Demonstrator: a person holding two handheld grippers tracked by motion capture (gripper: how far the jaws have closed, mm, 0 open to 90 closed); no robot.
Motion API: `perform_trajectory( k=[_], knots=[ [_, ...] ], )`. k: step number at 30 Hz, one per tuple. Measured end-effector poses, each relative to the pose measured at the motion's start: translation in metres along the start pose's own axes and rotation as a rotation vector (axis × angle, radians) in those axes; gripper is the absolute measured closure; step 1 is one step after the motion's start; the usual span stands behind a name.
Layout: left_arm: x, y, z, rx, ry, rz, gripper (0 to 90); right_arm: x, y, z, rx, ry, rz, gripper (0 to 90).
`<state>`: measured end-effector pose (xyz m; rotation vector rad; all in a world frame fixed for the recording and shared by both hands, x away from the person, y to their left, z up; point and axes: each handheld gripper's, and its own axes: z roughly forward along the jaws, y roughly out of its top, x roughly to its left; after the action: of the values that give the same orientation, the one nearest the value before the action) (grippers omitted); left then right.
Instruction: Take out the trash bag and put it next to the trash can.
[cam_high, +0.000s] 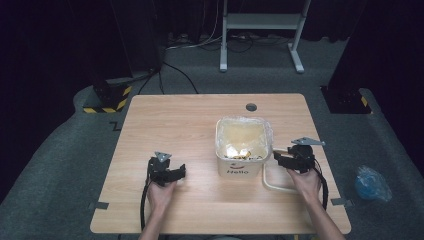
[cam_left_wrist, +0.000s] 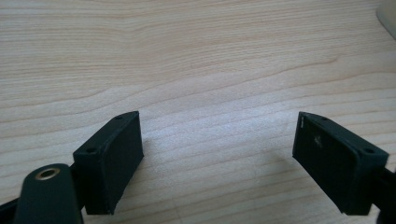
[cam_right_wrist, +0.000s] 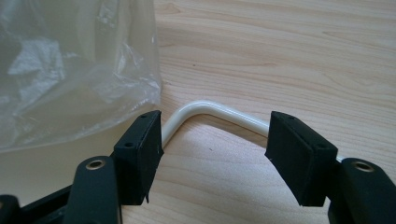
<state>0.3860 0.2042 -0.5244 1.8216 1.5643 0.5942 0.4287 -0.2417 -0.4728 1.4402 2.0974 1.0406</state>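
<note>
The left gripper (cam_high: 181, 172) sits nearest the camera at the left, held low over the wooden table (cam_high: 175, 115) with its fingers (cam_left_wrist: 109, 161) spread wide and nothing between them but bare wood grain. Off to the right of those fingers, well apart, stands the small cream bin (cam_high: 242, 165) lined with a clear plastic bag (cam_right_wrist: 70, 65), some scraps lying at its bottom. Right of the bin, the right gripper (cam_high: 278, 158) points at the bin's side wall; its fingers (cam_right_wrist: 140, 154) are released and stand open, with the bin's cream wire handle (cam_right_wrist: 210, 112) lying flat on the table just ahead of the fingertips and running across the gap between them, touched by neither pad. The step in hand looks like letting go of, or lining up on, that handle. A next grasp would call for pushing the right fingers forward and down around the wire, then closing.
</note>
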Motion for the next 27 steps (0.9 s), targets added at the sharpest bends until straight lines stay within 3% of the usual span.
perform_trajectory(
  k=[18,27],
  knots=[
    [-0.020,0.022,-0.004,0.000,-0.052,0.045,15.3,0.009,0.009,-0.002,-0.015,0.024,-0.012,35.6],
    [-0.022,0.024,-0.004,-0.007,-0.087,0.014,15.5,0.010,0.010,-0.002,-0.014,0.033,-0.005,35.7]
  ],
)
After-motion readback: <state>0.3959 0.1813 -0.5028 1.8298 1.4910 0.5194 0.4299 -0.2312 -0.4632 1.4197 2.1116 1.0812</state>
